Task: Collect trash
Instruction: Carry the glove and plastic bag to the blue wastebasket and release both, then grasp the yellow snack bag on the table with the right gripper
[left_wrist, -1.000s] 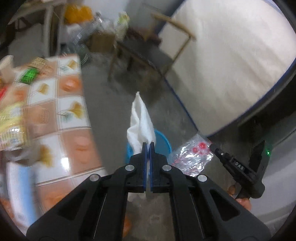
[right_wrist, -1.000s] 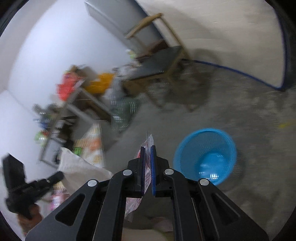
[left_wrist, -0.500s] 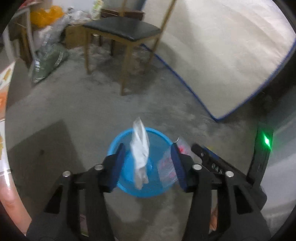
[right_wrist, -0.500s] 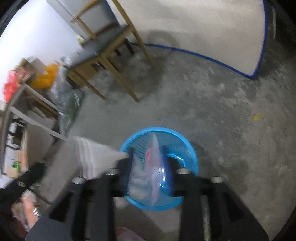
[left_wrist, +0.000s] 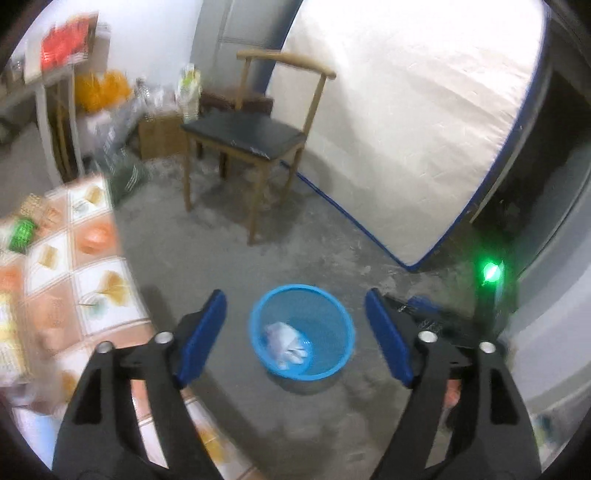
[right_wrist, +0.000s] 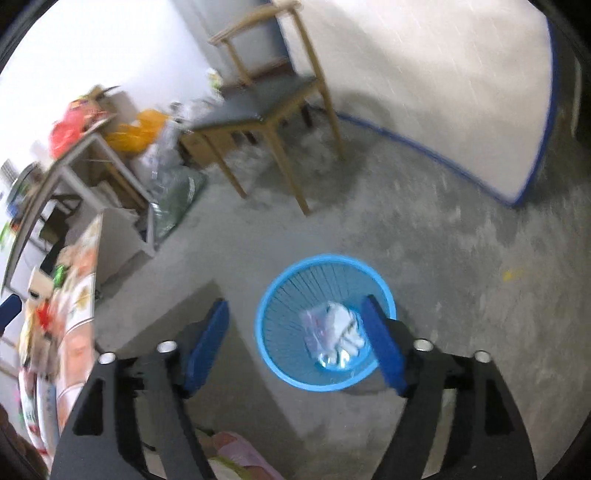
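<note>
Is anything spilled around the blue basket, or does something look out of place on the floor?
Nothing stands out. The blue basket stands upright on the concrete floor, and the white tissue and clear plastic wrapper lie inside it. No trash shows on the floor around it. Both grippers are open and empty.

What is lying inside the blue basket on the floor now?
Inside the blue mesh basket lie a crumpled white tissue and a clear plastic wrapper, side by side on the bottom. Anything beneath them is covered and cannot be seen.

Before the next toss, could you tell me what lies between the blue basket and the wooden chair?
Only bare concrete floor between blue plastic basket and wooden chair, in both views.
</note>
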